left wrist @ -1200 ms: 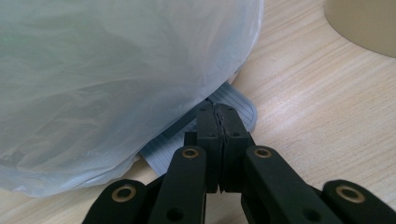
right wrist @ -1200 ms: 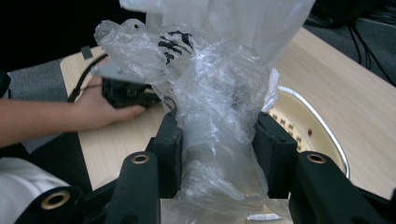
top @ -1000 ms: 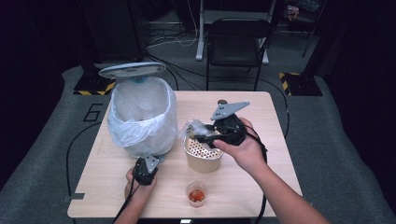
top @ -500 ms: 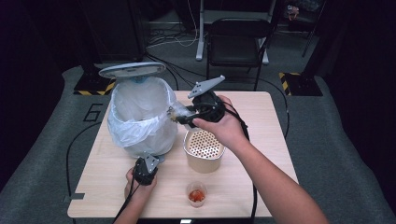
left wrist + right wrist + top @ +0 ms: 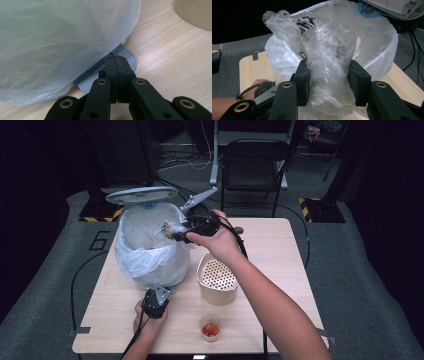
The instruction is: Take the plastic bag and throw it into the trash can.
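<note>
While the left gripper (image 5: 117, 75), jaws together, presses the pedal (image 5: 125, 58), the right gripper (image 5: 175, 234), clamped on crumpled plastic (image 5: 324, 65), hovers at the bin (image 5: 150, 265) rim in the upper left, drop pending.

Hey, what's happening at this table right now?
A person is throwing out rubbish. The right gripper is shut on a crumpled clear plastic bag and holds it at the rim of the lined pedal bin, whose lid stands open. The left gripper, jaws shut, presses on the bin's grey pedal. A perforated beige container and a small cup sit on the wooden table.
</note>
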